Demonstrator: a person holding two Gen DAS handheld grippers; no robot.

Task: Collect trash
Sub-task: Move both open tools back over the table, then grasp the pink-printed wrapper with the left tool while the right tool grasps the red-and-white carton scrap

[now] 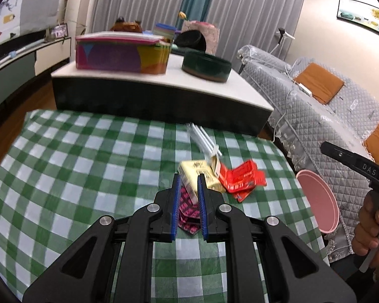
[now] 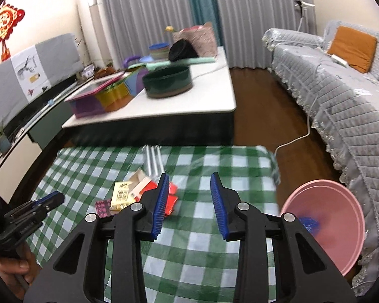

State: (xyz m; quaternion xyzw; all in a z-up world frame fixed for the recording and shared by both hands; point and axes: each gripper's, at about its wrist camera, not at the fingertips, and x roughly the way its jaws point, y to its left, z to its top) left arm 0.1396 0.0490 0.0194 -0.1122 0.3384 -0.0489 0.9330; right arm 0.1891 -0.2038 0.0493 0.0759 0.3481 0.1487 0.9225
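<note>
Several wrappers [image 2: 139,194] lie left of the right tongs [image 2: 189,202].

left gripper [image 1: 188,189]: jaws narrow | right gripper [image 2: 189,189]: jaws apart, empty

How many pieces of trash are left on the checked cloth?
4, maybe more hidden: straws bundle farthest, yellow packet in the middle, red wrapper right of it, dark pink wrapper nearest.

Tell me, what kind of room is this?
Most likely a home living room: a quilt-covered sofa, floor-length grey curtains and a low coffee table crowded with household containers.
</note>
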